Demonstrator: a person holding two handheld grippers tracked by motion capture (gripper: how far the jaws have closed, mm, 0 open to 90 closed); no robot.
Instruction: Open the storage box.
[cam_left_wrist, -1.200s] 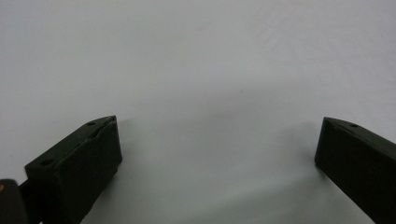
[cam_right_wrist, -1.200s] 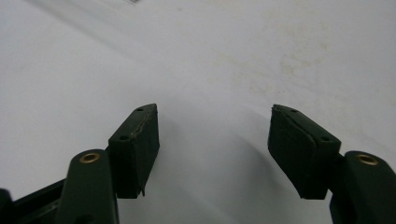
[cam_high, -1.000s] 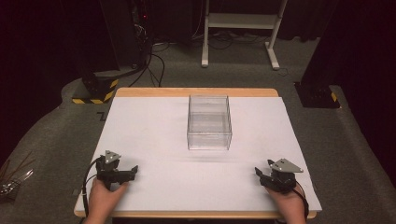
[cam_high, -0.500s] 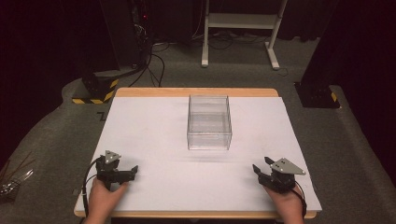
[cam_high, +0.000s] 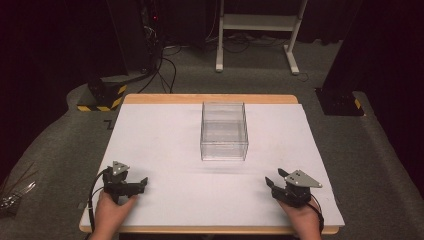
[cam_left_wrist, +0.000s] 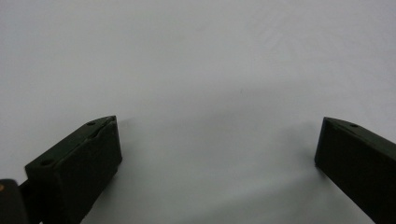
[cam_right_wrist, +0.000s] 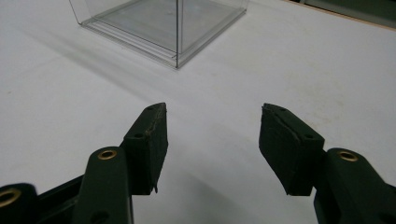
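Note:
A clear plastic box (cam_high: 224, 132) stands empty at the middle of the white table cover (cam_high: 165, 140); its near corner also shows in the right gripper view (cam_right_wrist: 163, 23). My left gripper (cam_high: 141, 184) rests near the front left edge, held by a hand. Its jaws stand wide apart over bare cover (cam_left_wrist: 217, 135). At the front right my right gripper (cam_high: 275, 178) points toward the box. It is open (cam_right_wrist: 212, 116), its jaws have just been opening a little, and nothing lies between them. Both grippers are well short of the box.
The table's wooden rim (cam_high: 210, 98) shows at the far edge. On the grey floor beyond are a yellow-and-black striped base (cam_high: 102, 95), cables, a white stand (cam_high: 255, 25) and a black base (cam_high: 340, 102). Some clutter (cam_high: 12, 192) lies on the floor at left.
The right gripper has edged slightly to the left. The left hand and the box have not moved.

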